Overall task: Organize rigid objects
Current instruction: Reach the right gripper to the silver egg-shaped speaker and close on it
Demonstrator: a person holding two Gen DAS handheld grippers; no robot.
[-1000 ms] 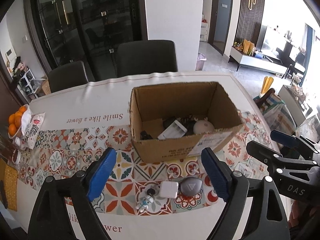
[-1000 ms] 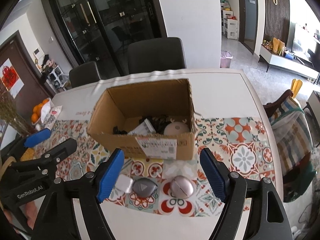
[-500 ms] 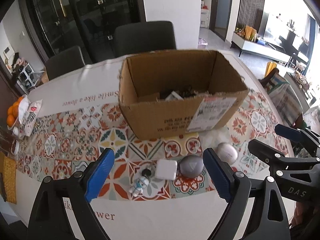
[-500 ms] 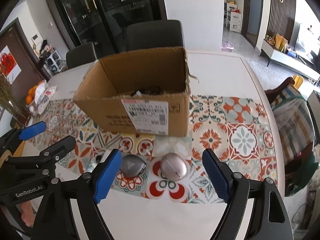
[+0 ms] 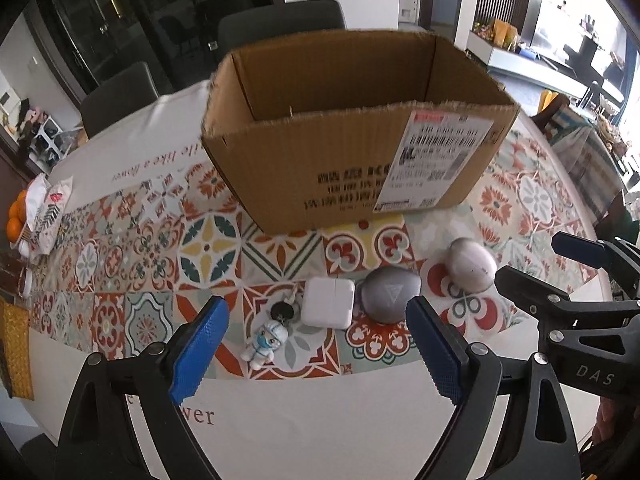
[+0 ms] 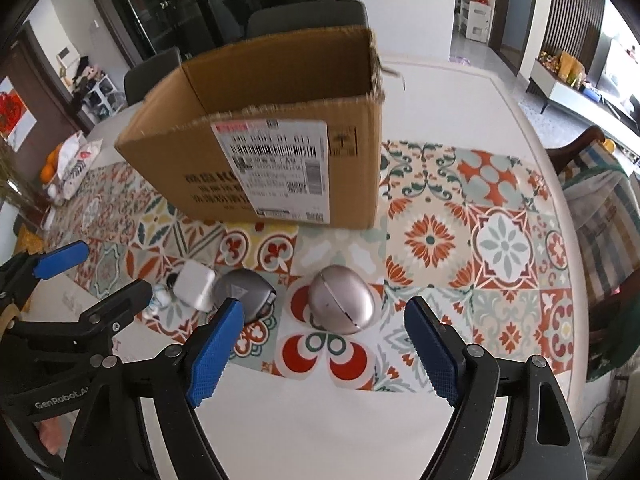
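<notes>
A cardboard box (image 5: 352,136) stands open on the patterned tablecloth (image 5: 212,246). In front of it lie a figurine (image 5: 265,343), white charger (image 5: 329,307), grey case (image 5: 391,294) and silver egg (image 6: 341,299). The left gripper (image 5: 316,348) and right gripper (image 6: 325,350) hang before the box, jaws apart, holding nothing.

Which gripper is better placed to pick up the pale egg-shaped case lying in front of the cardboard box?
Right. The right gripper is open with the egg-shaped case centred between its fingers, while the left gripper lines up with the white charger.
</notes>
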